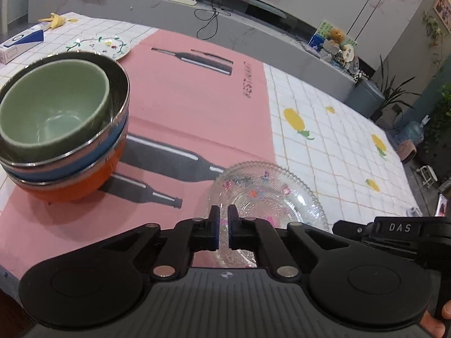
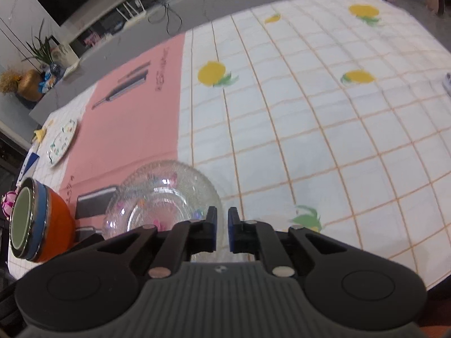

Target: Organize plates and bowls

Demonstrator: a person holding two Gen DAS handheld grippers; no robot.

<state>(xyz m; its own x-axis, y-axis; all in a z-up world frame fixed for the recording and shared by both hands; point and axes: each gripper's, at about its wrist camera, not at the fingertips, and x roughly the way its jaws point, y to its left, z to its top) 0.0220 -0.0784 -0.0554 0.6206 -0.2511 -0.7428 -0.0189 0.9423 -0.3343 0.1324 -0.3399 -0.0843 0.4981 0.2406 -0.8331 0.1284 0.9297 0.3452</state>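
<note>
On the pink mat, glass plates (image 1: 267,197) lie stacked beside nested bowls (image 1: 62,129). Left gripper (image 1: 223,219) and right gripper (image 2: 222,222) pinch opposite rims, nearly closed. Next, probably: lift level together.

My left tongs (image 1: 223,226) are matte black, with two angular link arms pinned by round silver rivets and blue pads lining the inner faces of the fingers. Behind them sits a grey ribbed housing flanked by two round black discs, a small emblem at its front edge. My right tongs (image 2: 222,229) are built alike; their side carries white "DAS" lettering.
</note>
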